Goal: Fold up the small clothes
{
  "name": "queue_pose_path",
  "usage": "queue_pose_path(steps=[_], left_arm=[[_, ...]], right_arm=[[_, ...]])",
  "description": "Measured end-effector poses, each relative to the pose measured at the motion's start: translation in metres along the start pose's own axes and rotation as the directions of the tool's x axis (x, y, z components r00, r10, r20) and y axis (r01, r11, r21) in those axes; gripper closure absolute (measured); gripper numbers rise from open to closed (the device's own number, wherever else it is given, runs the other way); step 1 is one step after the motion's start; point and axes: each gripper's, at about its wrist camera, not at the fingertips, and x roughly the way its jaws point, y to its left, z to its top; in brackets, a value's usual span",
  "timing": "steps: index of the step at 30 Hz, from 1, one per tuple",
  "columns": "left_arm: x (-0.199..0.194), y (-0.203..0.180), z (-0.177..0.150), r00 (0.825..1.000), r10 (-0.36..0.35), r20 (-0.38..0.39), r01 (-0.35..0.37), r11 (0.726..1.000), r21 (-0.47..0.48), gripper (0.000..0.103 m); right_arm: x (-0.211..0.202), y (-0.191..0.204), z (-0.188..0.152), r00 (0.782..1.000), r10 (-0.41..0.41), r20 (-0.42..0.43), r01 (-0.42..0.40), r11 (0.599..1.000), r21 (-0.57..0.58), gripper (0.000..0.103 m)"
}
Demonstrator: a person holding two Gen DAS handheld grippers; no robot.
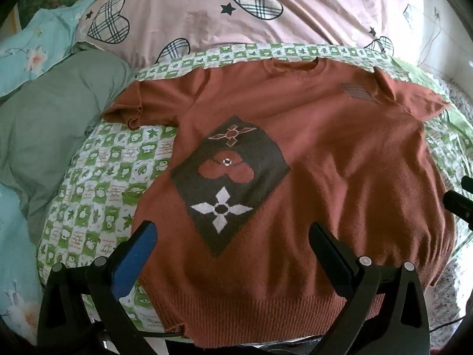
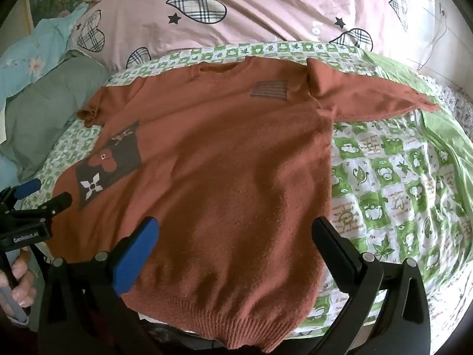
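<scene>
A rust-orange knitted sweater (image 1: 325, 153) lies flat and face up on a green-and-white checked sheet (image 1: 97, 195), spread out ahead of both tools with its neck at the far end and its ribbed hem nearest. The left gripper (image 1: 233, 233) hangs over the hem end with its jaws spread as wide as they go and nothing between them; the sweater's dark diamond patch (image 1: 227, 177) with flower shapes sits just ahead of it, between the two fingers. The right gripper (image 2: 235, 230) is likewise wide open and empty, over the plain lower part of the sweater, with the sweater's side edge running just inside its right finger. Neither tool touches the fabric as far as can be told.

From the right wrist view the left gripper shows at the left border, with part of a hand (image 2: 20, 278) on its handle; most of that hand is cut off. The hem's middle is hidden behind the gripper bodies in both views. The left sleeve (image 1: 127, 109) is bunched and short-looking, the right sleeve (image 2: 372, 97) lies stretched outward. A small grey striped patch (image 2: 269, 89) sits on the chest.

The knit looks soft and slightly fuzzy, with ridged ribbing at hem and collar. One finger of each tool carries a blue pad (image 1: 134, 261), the other is black. Beyond the sweater lie a pink quilt (image 1: 236, 14) with plaid hearts and a sage-green pillow (image 1: 56, 124) off to the left.
</scene>
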Motion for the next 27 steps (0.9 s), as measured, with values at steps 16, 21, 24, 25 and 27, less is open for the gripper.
queue_pose_path(steps=[16, 21, 24, 25, 27], left_arm=[[-0.001, -0.001, 0.000, 1.000, 0.001, 0.013, -0.001, 1.000, -0.008, 0.001], [-0.002, -0.002, 0.003, 1.000, 0.001, 0.010, -0.001, 1.000, -0.011, 0.000], [-0.001, -0.003, 0.005, 1.000, 0.003, 0.005, -0.003, 1.000, -0.009, 0.001], [-0.001, -0.003, 0.006, 1.000, 0.003, 0.005, -0.003, 1.000, -0.008, 0.001], [-0.001, -0.003, 0.007, 1.000, 0.005, -0.001, -0.005, 1.000, -0.004, 0.001]], right_arm=[[-0.005, 0.001, 0.005, 1.000, 0.009, 0.011, -0.010, 1.000, 0.009, 0.000], [-0.007, 0.000, 0.010, 0.999, 0.028, 0.018, -0.028, 0.999, 0.019, 0.000], [-0.007, -0.001, 0.012, 0.999, 0.043, 0.023, -0.043, 0.999, 0.019, 0.000], [-0.007, -0.002, 0.012, 0.999, 0.046, 0.024, -0.046, 0.999, 0.019, 0.000], [-0.006, -0.003, 0.012, 0.998, 0.054, 0.025, -0.054, 0.998, 0.020, 0.000]])
